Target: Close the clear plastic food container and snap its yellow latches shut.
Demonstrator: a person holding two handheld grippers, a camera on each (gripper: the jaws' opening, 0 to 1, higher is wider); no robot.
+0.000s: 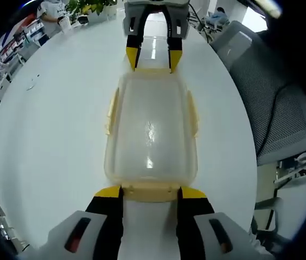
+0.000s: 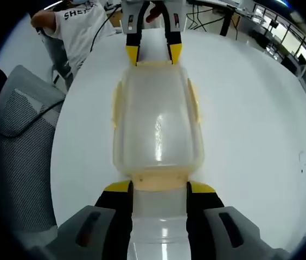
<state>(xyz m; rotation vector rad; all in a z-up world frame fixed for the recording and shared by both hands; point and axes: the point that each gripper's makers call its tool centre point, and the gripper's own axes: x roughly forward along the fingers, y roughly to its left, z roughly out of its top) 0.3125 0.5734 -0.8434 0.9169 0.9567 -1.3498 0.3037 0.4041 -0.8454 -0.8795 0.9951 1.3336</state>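
The clear plastic container [image 1: 152, 132] lies lengthwise on the white table [image 1: 61, 141] with its lid on. Yellow side latches [image 1: 111, 111] [image 1: 193, 114] flare out from its long sides. My left gripper [image 1: 151, 192] is open at the near end, its yellow-tipped jaws flanking the end latch [image 1: 150, 190]. At the far end my right gripper [image 1: 153, 59] faces me, jaws apart around that end. In the right gripper view the container [image 2: 157, 127] runs the same way. There my right gripper [image 2: 159, 188] straddles its end latch [image 2: 159, 180], with the left gripper [image 2: 154, 54] opposite.
A grey mesh chair [image 1: 275, 103] [image 2: 20, 141] stands close to one long edge of the table. A person in a white shirt [image 2: 82, 27] is behind the far end. Potted plants [image 1: 90, 6] sit at the table's far edge, and a small scrap [image 1: 32, 84] lies on it.
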